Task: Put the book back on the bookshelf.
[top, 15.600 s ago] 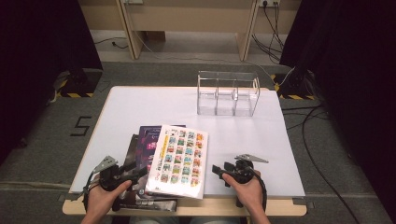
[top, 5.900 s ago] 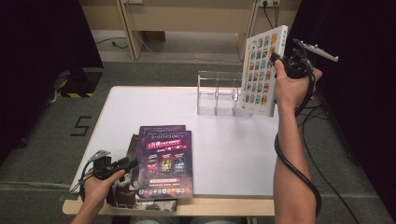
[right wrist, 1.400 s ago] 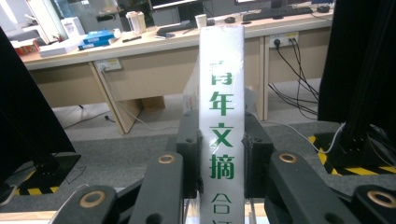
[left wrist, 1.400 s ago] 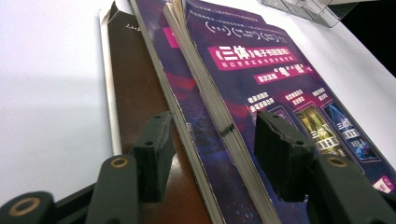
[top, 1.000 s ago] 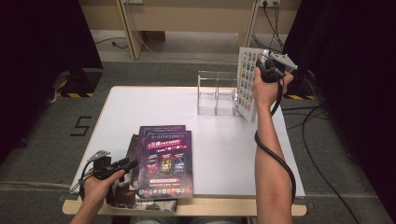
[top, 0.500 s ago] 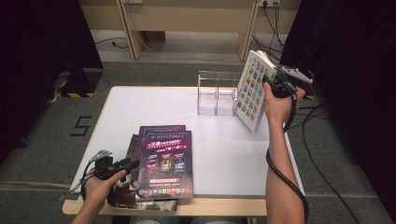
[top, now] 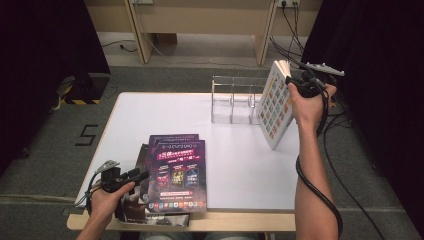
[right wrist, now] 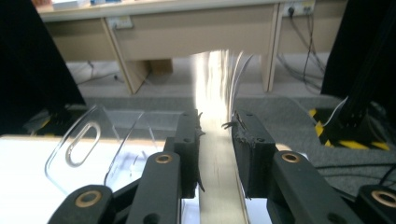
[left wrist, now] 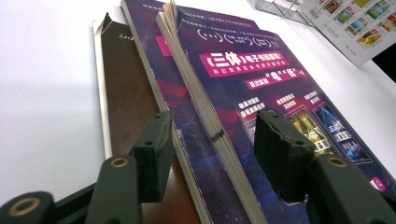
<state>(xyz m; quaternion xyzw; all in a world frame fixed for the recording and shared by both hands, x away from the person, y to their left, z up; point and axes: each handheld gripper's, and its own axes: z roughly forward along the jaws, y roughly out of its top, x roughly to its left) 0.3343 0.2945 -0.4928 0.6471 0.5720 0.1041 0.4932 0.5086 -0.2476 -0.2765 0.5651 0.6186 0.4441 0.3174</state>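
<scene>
Right claw [top: 296,85] pinching the white picture-grid book [top: 274,104] by its top corner, jaws just now closing tighter. Book tilted, long axis running down-left from the claw, lower edge resting on the bench [top: 150,115] beside the clear acrylic organizer [top: 235,100]. Right gripper view adds pages fanning between the pads. Left claw [left wrist: 212,154] spread around the purple books [top: 175,172] at the near bench edge. Plenty of bare bench between.

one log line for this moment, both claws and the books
right claw: shut on white book, tilted, lower edge on table beside clear rack | left claw: open at purple book stack
</scene>
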